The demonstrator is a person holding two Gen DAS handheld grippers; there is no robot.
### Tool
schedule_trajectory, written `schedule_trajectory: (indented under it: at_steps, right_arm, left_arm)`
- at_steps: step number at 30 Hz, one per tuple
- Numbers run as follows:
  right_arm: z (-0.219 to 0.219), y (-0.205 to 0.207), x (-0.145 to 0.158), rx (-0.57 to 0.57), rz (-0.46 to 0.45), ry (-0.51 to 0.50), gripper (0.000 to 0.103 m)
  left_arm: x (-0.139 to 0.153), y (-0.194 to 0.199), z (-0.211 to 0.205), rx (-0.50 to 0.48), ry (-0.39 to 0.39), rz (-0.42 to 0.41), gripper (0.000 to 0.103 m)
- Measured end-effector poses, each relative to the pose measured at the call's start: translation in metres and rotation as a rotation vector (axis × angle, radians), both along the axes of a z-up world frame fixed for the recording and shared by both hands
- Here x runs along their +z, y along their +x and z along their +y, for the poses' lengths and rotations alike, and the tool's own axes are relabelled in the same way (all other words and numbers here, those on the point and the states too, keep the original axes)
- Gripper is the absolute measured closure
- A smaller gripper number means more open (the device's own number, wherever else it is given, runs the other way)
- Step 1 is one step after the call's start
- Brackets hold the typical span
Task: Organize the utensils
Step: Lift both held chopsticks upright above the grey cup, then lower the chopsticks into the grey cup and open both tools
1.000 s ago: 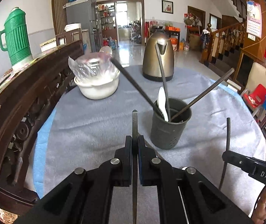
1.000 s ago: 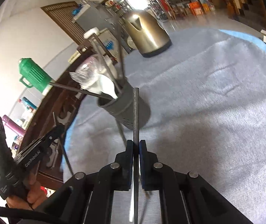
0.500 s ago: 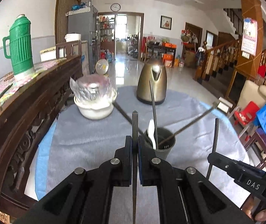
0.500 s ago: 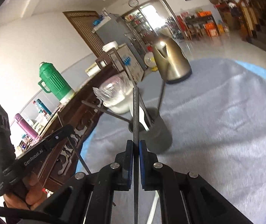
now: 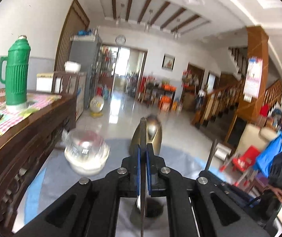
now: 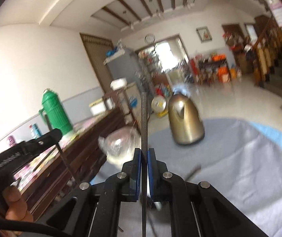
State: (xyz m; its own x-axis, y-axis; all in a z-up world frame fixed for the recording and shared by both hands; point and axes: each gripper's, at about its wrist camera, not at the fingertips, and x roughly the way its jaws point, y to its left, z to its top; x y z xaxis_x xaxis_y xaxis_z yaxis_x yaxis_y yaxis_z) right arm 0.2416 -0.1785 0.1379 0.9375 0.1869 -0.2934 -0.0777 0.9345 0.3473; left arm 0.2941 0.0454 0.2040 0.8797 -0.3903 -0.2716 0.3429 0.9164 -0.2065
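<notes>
Dark, stiff, light chopsticks (image 5: 143, 138) (image 6: 144, 118) sit pinched mid-shaft in my left gripper (image 5: 143, 169) and right gripper (image 6: 144, 171), above the holder (image 5: 150, 210); likely slippery.

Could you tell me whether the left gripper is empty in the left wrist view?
No, the left gripper is shut on a dark chopstick that stands up between its blue pads.
</notes>
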Motion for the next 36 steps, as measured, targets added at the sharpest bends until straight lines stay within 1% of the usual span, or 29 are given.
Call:
schedule_trajectory:
  at_steps: [3, 5, 7, 10, 14, 17, 20, 21, 22, 23, 24, 25, 26, 28, 30, 31, 33, 36]
  right_arm:
    - [0.002, 0.013, 0.012, -0.053, -0.061, -0.026, 0.096]
    - [0.003, 0.024, 0.019, -0.09, -0.108, -0.045, 0.096]
    - [0.001, 0.033, 0.019, -0.111, -0.125, -0.058, 0.096]
    - [0.005, 0.051, 0.012, -0.125, -0.12, -0.081, 0.096]
    - [0.008, 0.07, -0.01, -0.12, -0.075, -0.099, 0.096]
    - [0.012, 0.075, -0.023, -0.1, -0.033, -0.121, 0.096]
    - [0.012, 0.074, -0.031, -0.066, 0.017, -0.116, 0.095]
    - [0.011, 0.071, -0.033, -0.056, 0.032, -0.109, 0.094]
    - [0.011, 0.069, -0.034, -0.044, 0.046, -0.103, 0.094]
    - [0.008, 0.065, -0.037, -0.024, 0.076, -0.096, 0.093]
    - [0.007, 0.061, -0.038, -0.016, 0.092, -0.091, 0.092]
    - [0.006, 0.058, -0.038, -0.012, 0.106, -0.084, 0.09]
    - [0.004, 0.053, -0.039, -0.008, 0.115, -0.072, 0.089]
    - [-0.005, 0.034, -0.038, 0.003, 0.121, -0.026, 0.085]
    - [-0.013, 0.015, -0.037, -0.002, 0.123, 0.01, 0.08]
    - [-0.018, 0.001, -0.036, -0.005, 0.118, 0.034, 0.079]
    - [-0.023, -0.023, -0.036, -0.009, 0.104, 0.065, 0.074]
    - [-0.028, -0.062, -0.036, -0.017, 0.089, 0.079, 0.07]
  left_arm:
    - [0.0, 0.014, -0.005, -0.003, -0.042, -0.053, 0.097]
    - [-0.004, 0.025, -0.012, 0.007, -0.04, -0.074, 0.097]
    - [-0.014, 0.036, -0.02, 0.015, -0.03, -0.083, 0.097]
    - [-0.033, 0.05, -0.03, 0.027, -0.009, -0.067, 0.097]
    - [-0.058, 0.062, -0.035, 0.035, 0.009, -0.019, 0.097]
    - [-0.07, 0.064, -0.033, 0.033, 0.022, 0.02, 0.097]
    - [-0.073, 0.057, -0.03, 0.018, 0.037, 0.034, 0.097]
    - [-0.073, 0.055, -0.032, 0.014, 0.042, 0.037, 0.095]
    - [-0.072, 0.05, -0.03, -0.003, 0.046, 0.046, 0.086]
    - [-0.072, 0.045, -0.029, -0.011, 0.049, 0.047, 0.074]
    - [-0.07, 0.037, -0.027, -0.004, 0.062, 0.041, 0.067]
    - [-0.069, 0.032, -0.025, 0.003, 0.071, 0.037, 0.052]
    - [-0.067, 0.023, -0.022, 0.011, 0.076, 0.03, 0.048]
    - [-0.065, 0.008, -0.013, 0.021, 0.077, 0.025, 0.048]
    - [-0.061, -0.012, -0.002, 0.042, 0.095, 0.025, 0.048]
    - [-0.059, -0.02, 0.003, 0.054, 0.101, 0.026, 0.047]
    - [-0.054, -0.04, 0.016, 0.073, 0.105, 0.03, 0.047]
    - [-0.044, -0.073, 0.033, 0.103, 0.129, 0.04, 0.046]
